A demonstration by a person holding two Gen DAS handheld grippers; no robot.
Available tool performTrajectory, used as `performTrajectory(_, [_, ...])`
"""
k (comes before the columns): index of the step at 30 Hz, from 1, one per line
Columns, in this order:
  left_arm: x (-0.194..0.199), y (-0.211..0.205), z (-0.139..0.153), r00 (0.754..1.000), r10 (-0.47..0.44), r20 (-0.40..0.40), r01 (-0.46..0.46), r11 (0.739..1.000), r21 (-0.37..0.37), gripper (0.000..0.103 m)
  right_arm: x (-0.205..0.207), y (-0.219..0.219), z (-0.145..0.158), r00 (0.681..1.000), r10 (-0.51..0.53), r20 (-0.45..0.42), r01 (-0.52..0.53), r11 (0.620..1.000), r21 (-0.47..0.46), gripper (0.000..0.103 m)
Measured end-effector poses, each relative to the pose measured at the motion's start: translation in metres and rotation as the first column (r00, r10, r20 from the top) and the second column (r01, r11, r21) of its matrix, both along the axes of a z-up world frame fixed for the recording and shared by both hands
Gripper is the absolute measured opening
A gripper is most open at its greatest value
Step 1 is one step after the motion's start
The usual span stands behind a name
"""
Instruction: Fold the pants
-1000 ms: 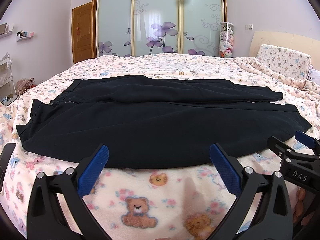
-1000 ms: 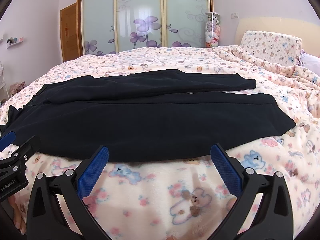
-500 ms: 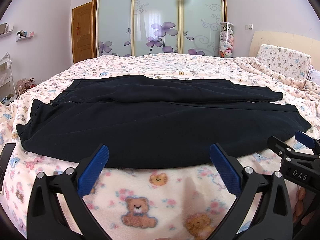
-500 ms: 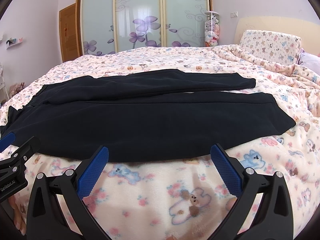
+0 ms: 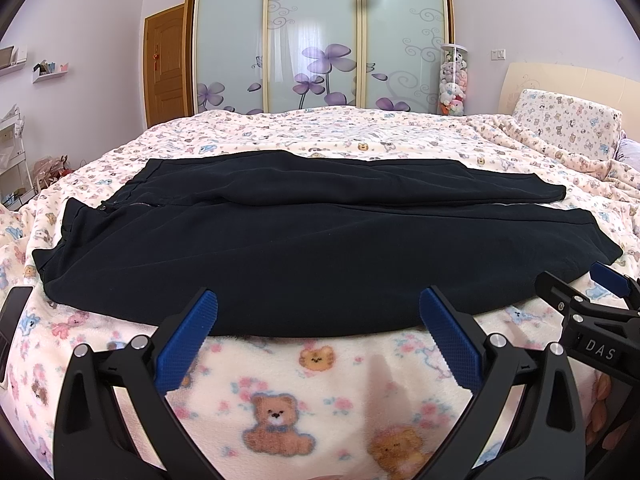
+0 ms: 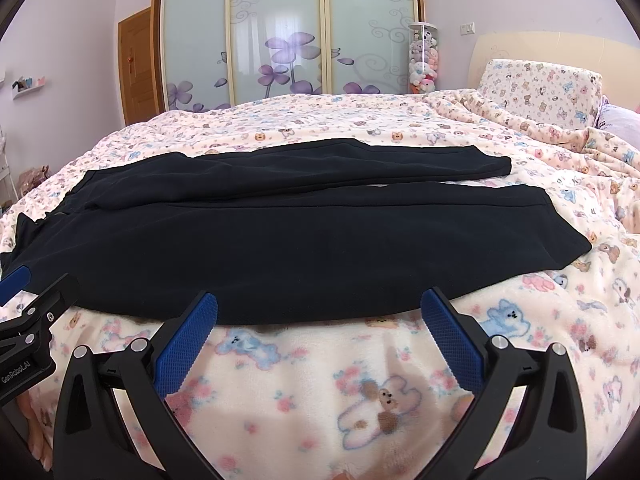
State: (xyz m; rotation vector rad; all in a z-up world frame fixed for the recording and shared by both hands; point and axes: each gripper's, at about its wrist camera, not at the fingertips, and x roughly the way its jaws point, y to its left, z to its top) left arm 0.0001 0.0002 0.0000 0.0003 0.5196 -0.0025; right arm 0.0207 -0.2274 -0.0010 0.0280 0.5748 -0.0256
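Note:
Black pants (image 5: pixel 320 248) lie flat across the bed, waistband at the left, leg hems at the right, the two legs side by side. They also show in the right wrist view (image 6: pixel 304 236). My left gripper (image 5: pixel 318 332) is open and empty, just short of the pants' near edge toward the waist side. My right gripper (image 6: pixel 319 332) is open and empty at the near edge toward the hem side. The right gripper also shows at the right edge of the left wrist view (image 5: pixel 592 312), and the left gripper shows at the left edge of the right wrist view (image 6: pixel 28 312).
The bed carries a pink bear-print blanket (image 5: pixel 312 392). A pillow (image 5: pixel 568 128) and headboard stand at the right. A dark phone (image 5: pixel 14 312) lies at the bed's left edge. Sliding wardrobe doors (image 5: pixel 320 40) stand behind the bed.

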Motion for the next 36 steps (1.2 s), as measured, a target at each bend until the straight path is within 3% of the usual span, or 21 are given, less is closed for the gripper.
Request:
performTrajectory(10, [0.0,0.0,0.0,1.0,0.0,-0.001,0.0,1.0,0.0,0.101,0.002,-0.005,-0.002,1.0,0.004,-0.002,-0.004,1.0,0.022,0.102])
performTrajectory(13, [0.001,0.0,0.0,1.0,0.0,-0.006,0.0,1.0,-0.003,0.101,0.003,-0.016,-0.001,0.998,0.055,0.02,-0.057,0.996,0.074,0.102])
performTrajectory(18, [0.009,0.003,0.0,1.0,-0.005,-0.026,0.005,1.0,-0.022,0.101,0.012,-0.054,0.031,0.982,0.135,0.129,-0.163,0.959,0.232,0.102])
performTrajectory(20, [0.011,0.002,-0.002,0.999,-0.011,-0.035,0.01,0.999,-0.032,0.101,0.026,-0.074,0.044,0.979,0.145,0.145,-0.18,0.947,0.265,0.102])
performTrajectory(25, [0.012,0.003,-0.003,0.998,-0.048,-0.042,0.045,0.995,-0.086,0.101,0.079,-0.136,0.074,0.988,0.125,0.09,-0.147,0.939,0.312,0.102])
performTrajectory(29, [0.021,0.007,0.018,0.999,-0.053,-0.002,0.052,0.989,-0.141,0.101,0.137,-0.185,0.087,0.996,0.086,0.017,-0.087,0.945,0.316,0.102])
performTrajectory(34, [0.048,0.0,0.04,0.993,0.013,0.115,-0.004,0.997,-0.08,0.101,0.211,-0.238,0.08,0.999,-0.012,-0.051,0.028,0.946,0.323,0.102])
performTrajectory(36, [0.063,-0.003,0.04,0.992,0.043,0.118,-0.036,0.997,-0.062,0.101,0.243,-0.26,0.069,0.993,-0.061,-0.099,0.092,0.936,0.34,0.102])
